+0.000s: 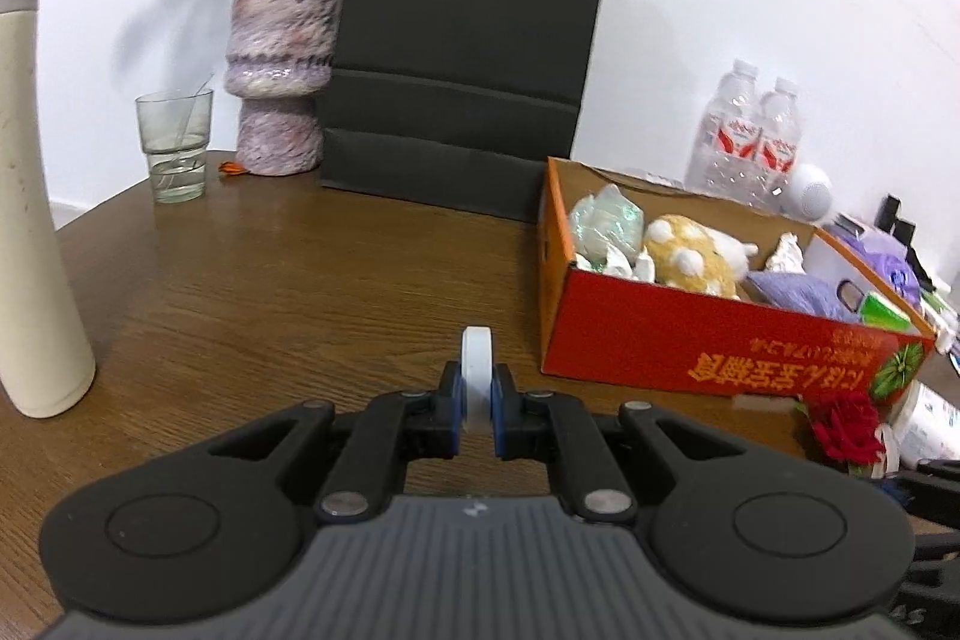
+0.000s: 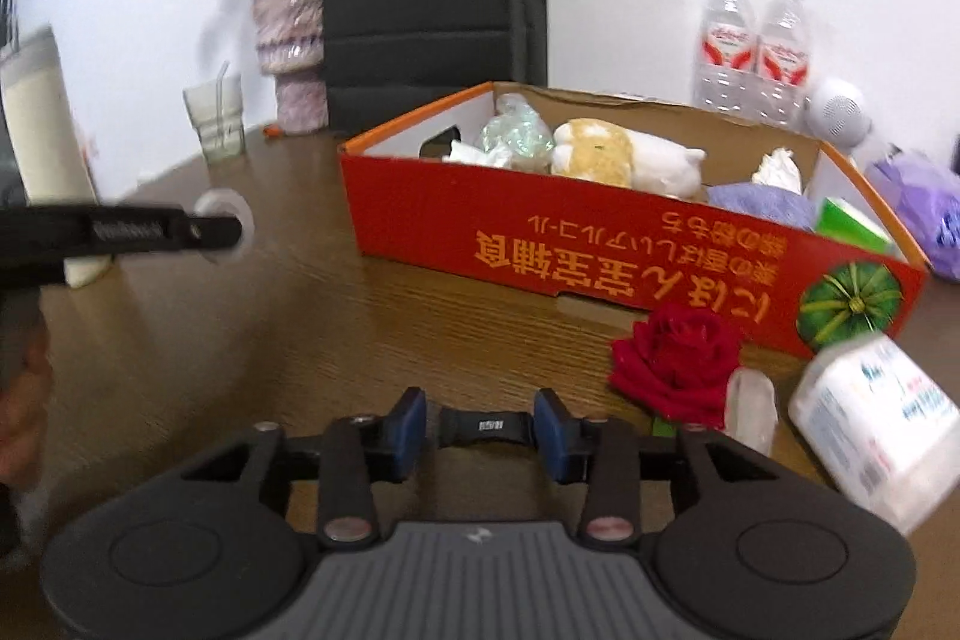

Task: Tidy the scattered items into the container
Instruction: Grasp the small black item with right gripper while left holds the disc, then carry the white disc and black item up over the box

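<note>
My left gripper (image 1: 478, 403) is clamped on a white roll of tape (image 1: 477, 376), held on edge between its blue pads, above the brown wooden table (image 1: 270, 280). From my right-hand camera I see it side-on at the left, with the roll (image 2: 223, 215) sticking out past the black fingers. My right gripper (image 2: 480, 430) stands partly open with nothing between its pads. Ahead of the left gripper and to its right sits the red cardboard box (image 1: 690, 340), open on top; it already holds a yellow and white plush toy (image 1: 690, 256), a pale green crinkled bag (image 1: 603, 220), some white crumpled paper (image 1: 789, 250) and a lilac cloth (image 1: 798, 289). Just ahead of the right gripper and to its right a red rose (image 2: 678, 355) lies on the table against the box's near wall, and beside it, further right, lies a white packet (image 2: 876, 430). Beyond the left gripper stands a black paper bag (image 1: 468, 58); left of it are a mauve vase (image 1: 279, 70) of dried flowers and a glass (image 1: 175, 145), and a tall cream bottle (image 1: 30, 196) stands at the far left. Two water bottles (image 1: 750, 136) stand behind the box.
</note>
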`<act>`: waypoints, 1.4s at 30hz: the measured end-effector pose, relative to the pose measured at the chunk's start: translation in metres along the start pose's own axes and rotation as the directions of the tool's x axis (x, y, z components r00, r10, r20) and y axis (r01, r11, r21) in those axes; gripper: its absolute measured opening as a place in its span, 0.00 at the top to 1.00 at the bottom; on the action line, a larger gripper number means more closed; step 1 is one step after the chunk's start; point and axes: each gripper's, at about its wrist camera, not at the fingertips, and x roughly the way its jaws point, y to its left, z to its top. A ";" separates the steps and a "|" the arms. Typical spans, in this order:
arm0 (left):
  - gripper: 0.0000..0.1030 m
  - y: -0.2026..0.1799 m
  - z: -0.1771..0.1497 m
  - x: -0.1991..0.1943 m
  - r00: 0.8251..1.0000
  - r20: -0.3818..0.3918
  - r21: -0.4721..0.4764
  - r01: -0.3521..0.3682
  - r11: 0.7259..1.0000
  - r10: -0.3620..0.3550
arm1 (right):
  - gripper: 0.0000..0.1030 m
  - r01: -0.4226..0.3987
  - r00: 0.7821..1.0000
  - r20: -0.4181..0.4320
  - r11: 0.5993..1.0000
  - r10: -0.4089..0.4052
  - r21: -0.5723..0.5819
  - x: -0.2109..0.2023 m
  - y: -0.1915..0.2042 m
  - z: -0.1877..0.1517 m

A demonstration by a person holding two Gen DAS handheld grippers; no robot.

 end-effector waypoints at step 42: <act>0.90 -0.026 -0.061 -0.116 0.999 0.036 -0.056 -0.019 0.998 0.021 | 0.50 -0.091 0.996 -0.010 0.993 0.092 0.080 -0.049 -0.014 -0.035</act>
